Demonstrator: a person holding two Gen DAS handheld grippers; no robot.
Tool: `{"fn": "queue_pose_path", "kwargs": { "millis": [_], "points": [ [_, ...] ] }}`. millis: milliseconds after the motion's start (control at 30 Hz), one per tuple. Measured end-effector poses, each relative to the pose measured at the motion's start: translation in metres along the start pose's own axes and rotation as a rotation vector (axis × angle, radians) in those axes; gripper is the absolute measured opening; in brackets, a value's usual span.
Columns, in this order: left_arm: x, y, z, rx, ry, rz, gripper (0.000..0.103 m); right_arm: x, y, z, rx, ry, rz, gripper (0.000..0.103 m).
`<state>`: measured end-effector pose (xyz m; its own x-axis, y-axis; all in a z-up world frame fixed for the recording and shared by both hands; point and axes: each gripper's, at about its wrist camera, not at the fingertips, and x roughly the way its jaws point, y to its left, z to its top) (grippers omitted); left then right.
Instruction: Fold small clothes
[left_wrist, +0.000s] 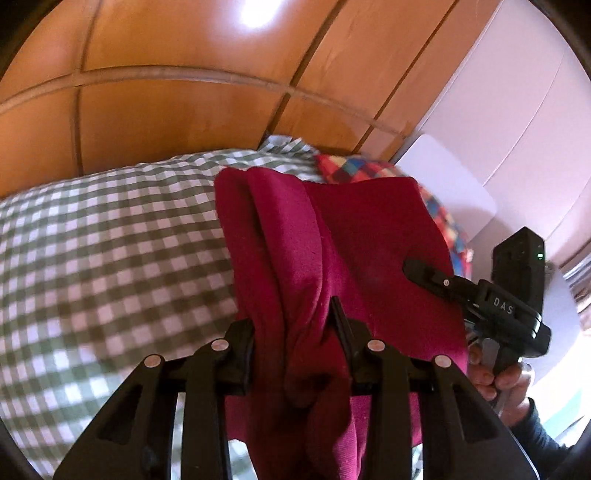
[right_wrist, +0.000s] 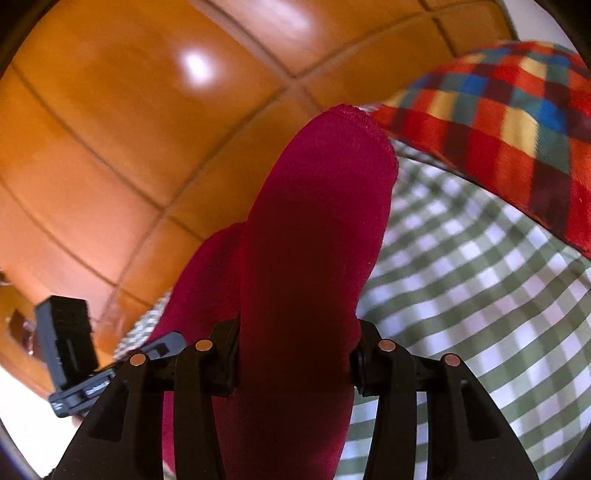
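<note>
A magenta garment (left_wrist: 332, 251) is held up over the bed, bunched into folds. My left gripper (left_wrist: 295, 332) is shut on its near edge, cloth bulging between the fingers. My right gripper shows in the left wrist view (left_wrist: 417, 267) at the right side of the garment, its fingertips against the cloth. In the right wrist view my right gripper (right_wrist: 295, 339) is shut on the same magenta garment (right_wrist: 317, 221), which rises in a tall fold in front of the camera. My left gripper's body (right_wrist: 74, 354) shows at lower left there.
A green and white checked bedsheet (left_wrist: 110, 258) covers the bed below. A multicoloured checked blanket (right_wrist: 517, 118) lies at the far right. A wooden panelled headboard (left_wrist: 184, 92) stands behind. White furniture (left_wrist: 517, 129) is at the right.
</note>
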<state>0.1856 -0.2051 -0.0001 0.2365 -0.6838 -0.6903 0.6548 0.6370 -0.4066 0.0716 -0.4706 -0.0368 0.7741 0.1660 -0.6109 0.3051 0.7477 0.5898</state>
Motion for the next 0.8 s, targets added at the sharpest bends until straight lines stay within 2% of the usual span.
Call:
{"fn": "queue_pose_path", "kwargs": {
  "millis": [67, 133, 233, 367, 400, 467, 600, 800],
  "points": [
    [0.019, 0.000, 0.003, 0.022, 0.044, 0.039, 0.033, 0.014, -0.015, -0.004, 0.015, 0.031, -0.051, 0.044],
    [0.045, -0.002, -0.004, 0.071, 0.111, 0.129, 0.034, 0.022, -0.031, -0.009, 0.030, 0.047, -0.076, 0.048],
    [0.061, -0.008, -0.012, 0.153, 0.101, 0.205, 0.043, 0.025, -0.040, -0.012, 0.048, 0.041, -0.071, 0.053],
    [0.055, -0.007, -0.008, 0.128, 0.102, 0.226, 0.054, 0.017, -0.028, -0.010, 0.013, 0.061, -0.114, 0.067],
    [0.053, -0.004, -0.006, 0.119, 0.102, 0.224, 0.054, 0.014, -0.023, -0.008, 0.005, 0.067, -0.117, 0.074],
    [0.046, -0.005, -0.004, 0.110, 0.086, 0.230, 0.054, 0.004, -0.020, -0.010, 0.004, 0.080, -0.090, 0.081],
    [0.028, -0.006, -0.007, 0.111, 0.044, 0.246, 0.054, -0.025, -0.014, -0.033, -0.001, 0.097, -0.029, 0.081],
    [-0.003, -0.001, -0.024, 0.068, 0.000, 0.204, 0.054, -0.045, 0.004, -0.075, -0.023, 0.146, 0.021, 0.081]
  ]
}}
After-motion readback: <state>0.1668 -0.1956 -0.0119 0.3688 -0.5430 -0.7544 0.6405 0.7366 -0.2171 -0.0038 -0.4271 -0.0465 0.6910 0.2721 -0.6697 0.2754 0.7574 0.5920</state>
